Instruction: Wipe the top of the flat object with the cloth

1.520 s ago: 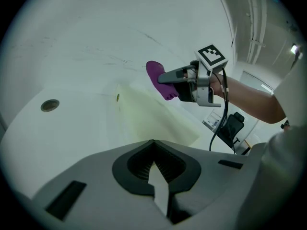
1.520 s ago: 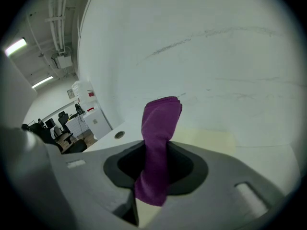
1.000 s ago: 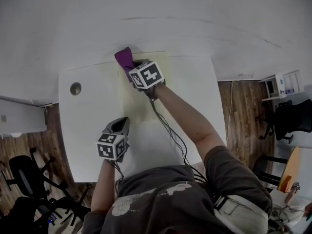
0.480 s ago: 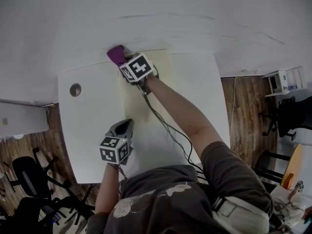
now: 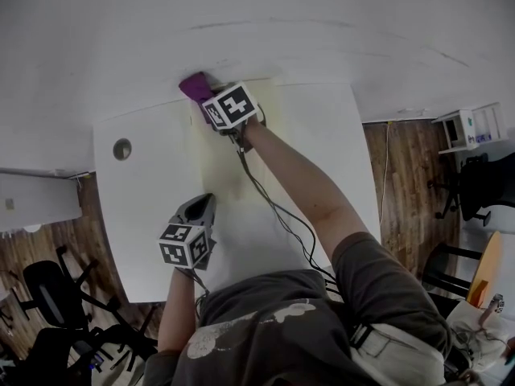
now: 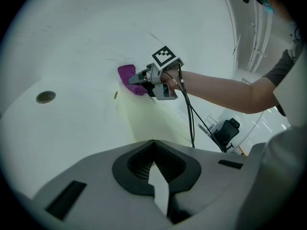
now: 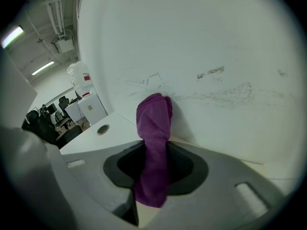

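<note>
Over on the left of the smooth white table [image 5: 137, 207], a small round metal-rimmed hole [image 5: 122, 149] sits in the tabletop. Next comes the left gripper [image 5: 203, 203]: its ribbed black pads meet at the tips and nothing sits between them. It points at the near-left edge of the pale yellow sheet [image 5: 237, 163], and whether it touches cannot be told. That sheet is thin, flat and rectangular, lying on the table and running back to the scuffed white wall [image 5: 241, 22]. Up at the sheet's far-left corner is the right gripper [image 5: 208, 96], clamped tight on the purple cloth [image 5: 193, 85]. The cloth is soft and towel-like, bunched into a thick roll. One end hangs behind the jaws and the other pokes out ahead, pressed right where the sheet meets the wall. Black cables [image 5: 273, 207] trail back along the outstretched arm [image 5: 298, 179].
</note>
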Tool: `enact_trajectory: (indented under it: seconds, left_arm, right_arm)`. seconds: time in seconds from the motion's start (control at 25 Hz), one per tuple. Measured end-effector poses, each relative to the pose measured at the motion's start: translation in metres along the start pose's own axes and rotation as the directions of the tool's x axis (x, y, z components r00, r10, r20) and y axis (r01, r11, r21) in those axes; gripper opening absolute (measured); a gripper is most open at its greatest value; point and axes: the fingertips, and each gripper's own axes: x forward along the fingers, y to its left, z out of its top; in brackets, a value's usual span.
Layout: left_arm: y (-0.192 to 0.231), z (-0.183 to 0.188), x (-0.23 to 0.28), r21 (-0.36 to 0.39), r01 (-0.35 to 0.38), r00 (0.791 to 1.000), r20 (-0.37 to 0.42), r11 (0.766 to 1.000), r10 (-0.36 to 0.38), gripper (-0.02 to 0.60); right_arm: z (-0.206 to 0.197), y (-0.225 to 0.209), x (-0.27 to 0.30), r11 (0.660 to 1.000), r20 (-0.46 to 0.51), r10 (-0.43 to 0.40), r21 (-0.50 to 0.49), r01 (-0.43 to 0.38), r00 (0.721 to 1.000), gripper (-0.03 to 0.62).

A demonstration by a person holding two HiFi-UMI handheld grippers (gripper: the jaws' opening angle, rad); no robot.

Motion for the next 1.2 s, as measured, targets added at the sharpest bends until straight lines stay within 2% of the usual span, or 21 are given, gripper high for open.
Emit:
enact_trajectory:
  seconds: [0.6, 1.2]
  left_arm:
    - [-0.002, 0.0, -0.002, 0.007, -0.005, 1.0, -0.002, 1.0, 0.005, -0.005]
    - [-0.003, -0.001, -0.002, 0.014, -0.009, 1.0, -0.004, 1.0, 0.009, -0.005]
  right_arm:
    - [-0.031, -0.062, -0.043, 0.99, -0.002, -0.114, 0.078, 0.114, 0.993, 0.116]
    - [-0.058, -0.125, -0.084, 0.955, -0.007, -0.244, 0.175, 0.241, 0.97, 0.117]
